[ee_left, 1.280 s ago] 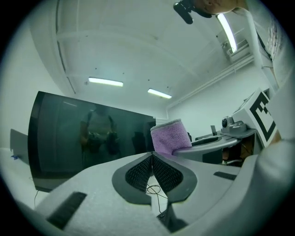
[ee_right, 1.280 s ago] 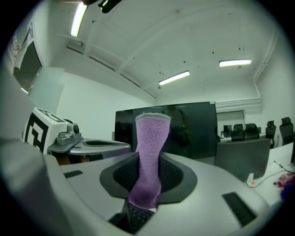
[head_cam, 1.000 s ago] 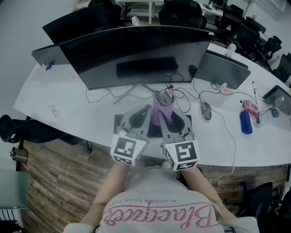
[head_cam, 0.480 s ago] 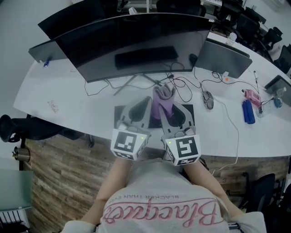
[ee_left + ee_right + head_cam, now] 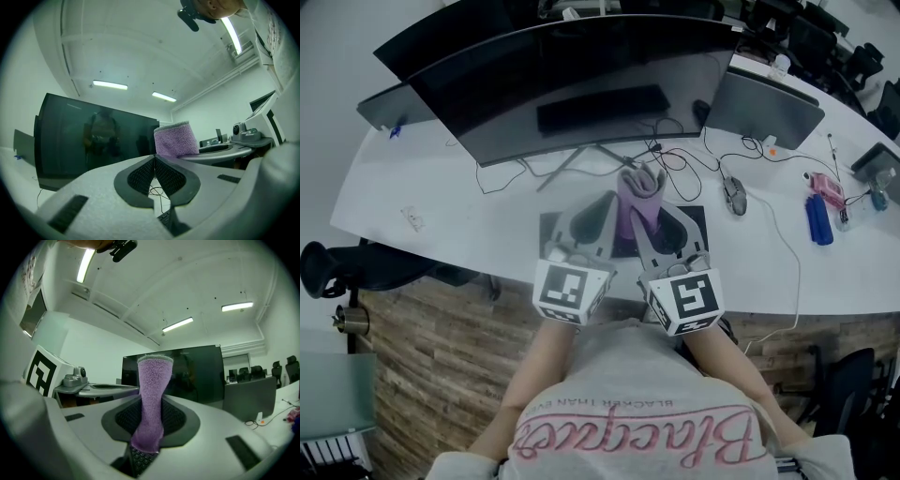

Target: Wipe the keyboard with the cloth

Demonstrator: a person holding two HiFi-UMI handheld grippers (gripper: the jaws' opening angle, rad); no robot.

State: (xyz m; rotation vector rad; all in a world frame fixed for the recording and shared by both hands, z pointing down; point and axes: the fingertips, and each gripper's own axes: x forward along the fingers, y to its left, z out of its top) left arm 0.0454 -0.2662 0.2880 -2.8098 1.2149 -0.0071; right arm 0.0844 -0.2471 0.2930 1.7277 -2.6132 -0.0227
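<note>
In the head view my two grippers are side by side, close to the person's body. They hover over a dark keyboard (image 5: 551, 228) at the white table's near edge. My right gripper (image 5: 644, 214) is shut on a purple cloth (image 5: 639, 187), which stands up past its jaws toward the monitor. In the right gripper view the cloth (image 5: 152, 394) rises between the pads, with keyboard keys (image 5: 140, 459) below. My left gripper (image 5: 604, 204) is just left of the cloth, and its jaws meet with nothing between them. In the left gripper view the cloth (image 5: 176, 139) shows to the right, and keys (image 5: 166, 218) lie below.
A wide curved monitor (image 5: 581, 84) stands behind the keyboard, with cables (image 5: 675, 192) at its foot. A mouse (image 5: 736, 197) lies to the right, with a blue object (image 5: 818, 220) and a pink one (image 5: 827, 187) further right. A second screen (image 5: 764, 108) stands back right. An office chair (image 5: 323, 267) is at left.
Both grippers have shifted slightly lower in the head view, toward the person's body. The cloth stays held upright in the right gripper.
</note>
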